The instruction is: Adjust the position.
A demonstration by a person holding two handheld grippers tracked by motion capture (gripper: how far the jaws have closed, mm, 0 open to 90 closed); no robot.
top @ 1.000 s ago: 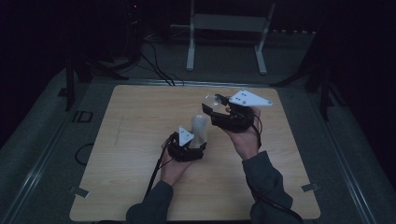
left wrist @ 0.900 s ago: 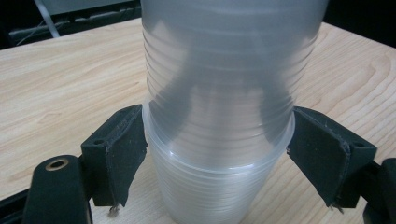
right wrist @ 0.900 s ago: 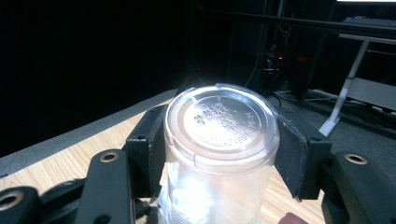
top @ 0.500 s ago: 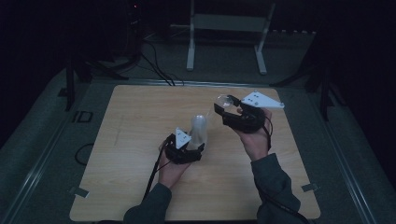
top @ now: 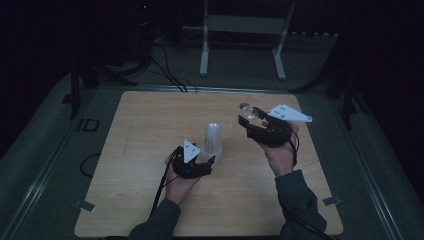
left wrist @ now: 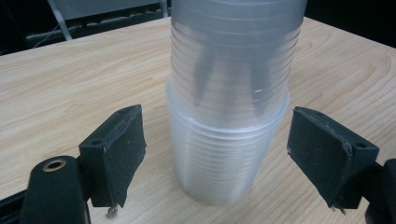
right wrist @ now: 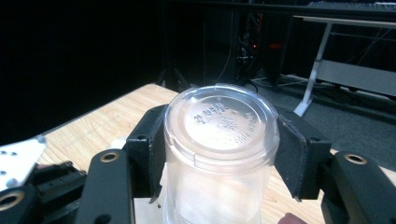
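Note:
A stack of translucent ribbed plastic cups (left wrist: 229, 116) stands upside down on the wooden table (top: 150, 130). My left gripper (left wrist: 219, 158) is open around the stack's lower part, with a gap between each black pad (left wrist: 116, 154) and the cups. In the high view the left gripper (top: 200, 159) sits just in front of the stack (top: 212, 141). My right gripper (right wrist: 219, 149) is shut on a single clear cup (right wrist: 219, 121), whose embossed base faces the camera. It holds that cup (top: 247, 111) in the air to the right of the stack, with the right gripper (top: 252, 119) tilted toward the far side.
The table's right edge (top: 320, 150) lies close to the right hand. Beyond the far edge stand a white metal frame (top: 240, 30) and dark cables (top: 170, 65) on the floor. The left gripper's grey plate (right wrist: 16, 163) shows in the right gripper view.
My right gripper has carried the clear cup to the right, away from the stack, and slightly lower. The left gripper and the stack have stayed in place.

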